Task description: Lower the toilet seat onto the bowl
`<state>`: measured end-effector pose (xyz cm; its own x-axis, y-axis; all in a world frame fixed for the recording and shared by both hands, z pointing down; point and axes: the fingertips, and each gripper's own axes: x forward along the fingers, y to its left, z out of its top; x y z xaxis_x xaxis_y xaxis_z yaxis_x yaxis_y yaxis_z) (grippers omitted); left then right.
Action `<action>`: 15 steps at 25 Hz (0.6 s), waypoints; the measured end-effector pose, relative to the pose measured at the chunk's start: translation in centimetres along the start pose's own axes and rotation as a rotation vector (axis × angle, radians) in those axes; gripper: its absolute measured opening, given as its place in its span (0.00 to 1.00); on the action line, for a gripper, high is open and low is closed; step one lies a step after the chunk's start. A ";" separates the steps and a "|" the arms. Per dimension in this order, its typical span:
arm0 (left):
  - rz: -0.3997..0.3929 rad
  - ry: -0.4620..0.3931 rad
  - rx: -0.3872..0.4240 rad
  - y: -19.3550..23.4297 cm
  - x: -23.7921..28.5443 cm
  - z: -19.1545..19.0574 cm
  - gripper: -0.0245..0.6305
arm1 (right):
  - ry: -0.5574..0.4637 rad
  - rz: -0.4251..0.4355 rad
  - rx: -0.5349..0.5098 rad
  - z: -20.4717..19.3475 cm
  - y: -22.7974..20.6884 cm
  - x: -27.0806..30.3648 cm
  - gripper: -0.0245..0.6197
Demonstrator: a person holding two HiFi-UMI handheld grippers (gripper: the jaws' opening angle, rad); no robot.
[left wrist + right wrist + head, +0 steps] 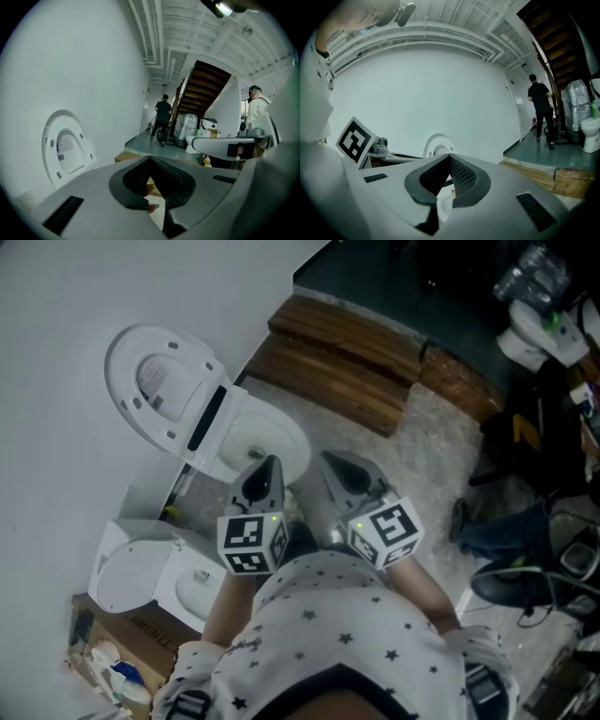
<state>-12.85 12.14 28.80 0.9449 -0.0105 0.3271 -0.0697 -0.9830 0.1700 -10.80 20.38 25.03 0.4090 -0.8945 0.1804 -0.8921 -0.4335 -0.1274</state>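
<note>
**A:** what are the grippers up to here?

**B:** both the left gripper [269,465] and the right gripper [330,461] have their jaws pressed together with nothing in them. They sit side by side, a bit apart.

**A:** and the toilet?

**B:** the bowl [298,442] is just past the tips, around 11 o'clock. The toilet seat [122,385] stands upright against the wall at 10 o'clock. The wooden steps [347,367] are further out, at 1 o'clock.

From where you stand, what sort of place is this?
Likely a warehouse or workshop, not a bathroom: a toilet and a second toilet stand in the open by a cardboard box, with a staircase and wrapped goods beyond.
</note>
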 end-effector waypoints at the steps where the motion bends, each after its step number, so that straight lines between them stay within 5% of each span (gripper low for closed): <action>1: 0.005 0.000 0.000 0.5 0.6 0.2 0.04 | 0.003 0.003 -0.002 0.2 -0.4 0.7 0.05; 15: 0.101 0.006 -0.051 9.1 8.2 3.6 0.04 | 0.040 0.096 -0.033 2.1 -4.5 13.0 0.05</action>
<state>-4.62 2.43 29.66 0.9304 -0.1076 0.3504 -0.1806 -0.9664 0.1828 -1.08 10.51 25.85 0.3135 -0.9266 0.2078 -0.9330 -0.3413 -0.1144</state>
